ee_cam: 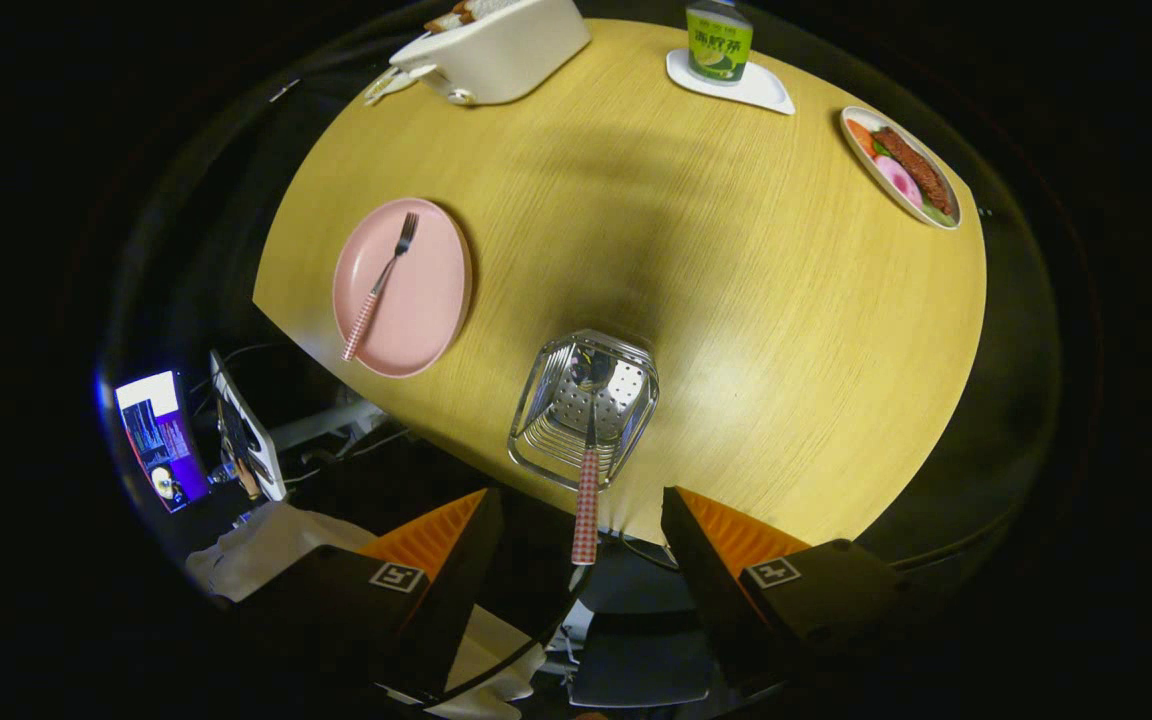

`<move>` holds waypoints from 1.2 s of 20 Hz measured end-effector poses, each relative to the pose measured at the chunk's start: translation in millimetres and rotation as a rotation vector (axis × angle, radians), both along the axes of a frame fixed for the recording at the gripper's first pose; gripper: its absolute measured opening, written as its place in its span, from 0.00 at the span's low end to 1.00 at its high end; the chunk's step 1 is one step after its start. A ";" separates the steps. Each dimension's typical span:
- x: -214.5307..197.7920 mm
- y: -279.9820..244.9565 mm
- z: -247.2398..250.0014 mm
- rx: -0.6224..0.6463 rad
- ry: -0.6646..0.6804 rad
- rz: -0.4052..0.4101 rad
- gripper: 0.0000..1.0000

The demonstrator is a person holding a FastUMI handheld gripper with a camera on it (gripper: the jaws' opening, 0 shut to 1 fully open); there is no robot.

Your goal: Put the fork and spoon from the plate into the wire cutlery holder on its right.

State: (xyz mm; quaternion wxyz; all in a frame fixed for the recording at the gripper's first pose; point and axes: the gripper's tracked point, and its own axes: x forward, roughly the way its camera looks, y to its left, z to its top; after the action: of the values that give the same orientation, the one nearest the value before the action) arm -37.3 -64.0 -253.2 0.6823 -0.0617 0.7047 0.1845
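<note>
A pink plate (pixel 426 300) lies on the round wooden table, well ahead of my fingers and to their left. On it rests a fork (pixel 381 285) with a red-checked handle, tines pointing away. Just ahead of my fingers stands the metal cutlery holder (pixel 556 425), seen from above. A spoon (pixel 587 495) stands in it, bowl down, and its checked handle sticks up into the gap between my fingers. My gripper (pixel 581 515) is open, held high over the holder, and neither finger touches the spoon handle.
At the table's far side are a white toaster (pixel 496 50) with bread, a green drink carton (pixel 719 42) on a white coaster, and a plate of food (pixel 901 165). Off the table to the left stand a lit screen (pixel 158 440) and cables.
</note>
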 end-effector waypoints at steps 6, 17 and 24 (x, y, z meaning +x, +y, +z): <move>-16.6 15.2 47.0 0.078 -0.258 -0.057 1.00; -26.6 134.7 39.6 0.209 -0.511 -0.118 1.00; 7.8 199.2 -4.4 0.226 -0.532 -0.172 1.00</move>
State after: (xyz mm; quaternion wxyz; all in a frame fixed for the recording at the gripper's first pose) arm -29.5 135.1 -257.6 0.8585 0.0285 0.4790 0.1807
